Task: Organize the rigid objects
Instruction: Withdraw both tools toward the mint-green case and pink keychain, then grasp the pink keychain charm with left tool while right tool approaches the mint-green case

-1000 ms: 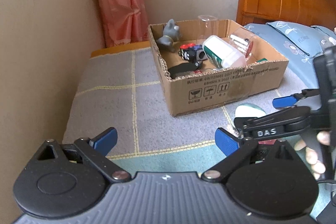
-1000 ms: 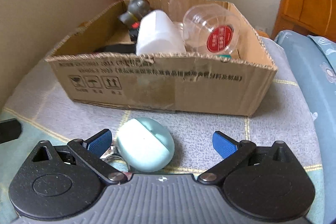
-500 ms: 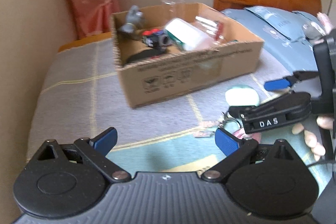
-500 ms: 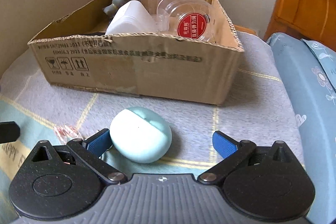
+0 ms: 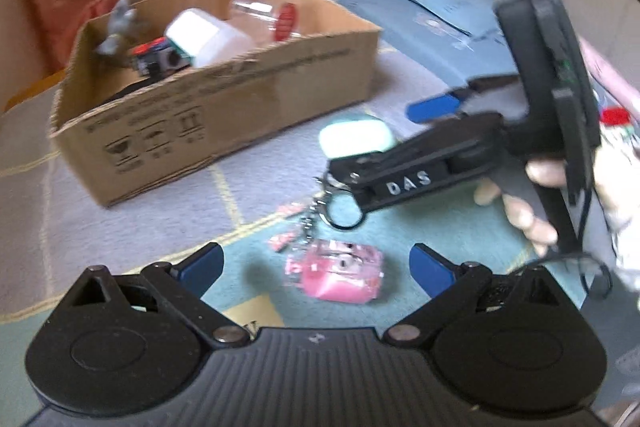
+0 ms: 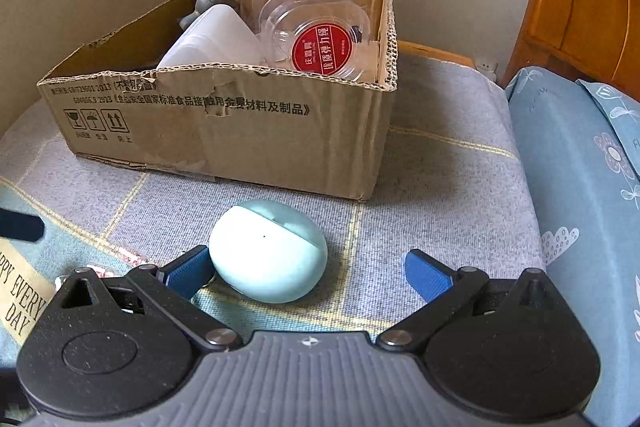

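The right tool (image 6: 308, 269) gapes wide — a mint case (image 6: 268, 250) touches its left finger, before the cardboard box (image 6: 224, 139).

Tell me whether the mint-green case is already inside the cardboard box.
No, the mint-green case lies on the blanket in front of the cardboard box, between the open right gripper fingers.

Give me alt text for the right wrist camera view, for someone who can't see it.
The open right gripper frames a pale mint oval case lying on a grey checked blanket, the case sitting close to its left jaw. Behind stands an open cardboard box holding a white container and a clear red-labelled tub.
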A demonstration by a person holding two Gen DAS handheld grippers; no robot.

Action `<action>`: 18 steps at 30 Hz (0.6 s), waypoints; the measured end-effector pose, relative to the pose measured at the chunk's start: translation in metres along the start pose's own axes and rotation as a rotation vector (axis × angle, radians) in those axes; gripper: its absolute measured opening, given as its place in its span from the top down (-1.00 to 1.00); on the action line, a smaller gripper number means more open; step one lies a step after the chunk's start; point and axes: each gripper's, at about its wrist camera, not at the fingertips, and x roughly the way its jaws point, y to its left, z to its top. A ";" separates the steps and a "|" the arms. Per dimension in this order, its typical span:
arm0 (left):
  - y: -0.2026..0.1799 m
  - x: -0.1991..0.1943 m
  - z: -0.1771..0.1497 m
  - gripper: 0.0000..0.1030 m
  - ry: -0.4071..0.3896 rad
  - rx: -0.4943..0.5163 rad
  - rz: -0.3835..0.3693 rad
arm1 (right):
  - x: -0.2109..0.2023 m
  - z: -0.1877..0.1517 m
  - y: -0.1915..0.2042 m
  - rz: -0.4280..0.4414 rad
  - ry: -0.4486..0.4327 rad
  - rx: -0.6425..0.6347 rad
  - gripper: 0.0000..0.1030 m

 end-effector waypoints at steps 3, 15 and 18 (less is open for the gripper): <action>-0.002 0.003 -0.004 -0.83 0.000 0.028 0.011 | -0.001 -0.003 -0.002 0.010 -0.014 -0.011 -1.00; 0.002 0.005 -0.009 0.00 -0.014 0.016 -0.030 | -0.001 -0.006 -0.004 0.024 -0.042 -0.027 -1.00; 0.004 0.004 -0.010 0.01 -0.014 0.013 -0.023 | -0.001 -0.007 -0.004 0.024 -0.051 -0.026 -1.00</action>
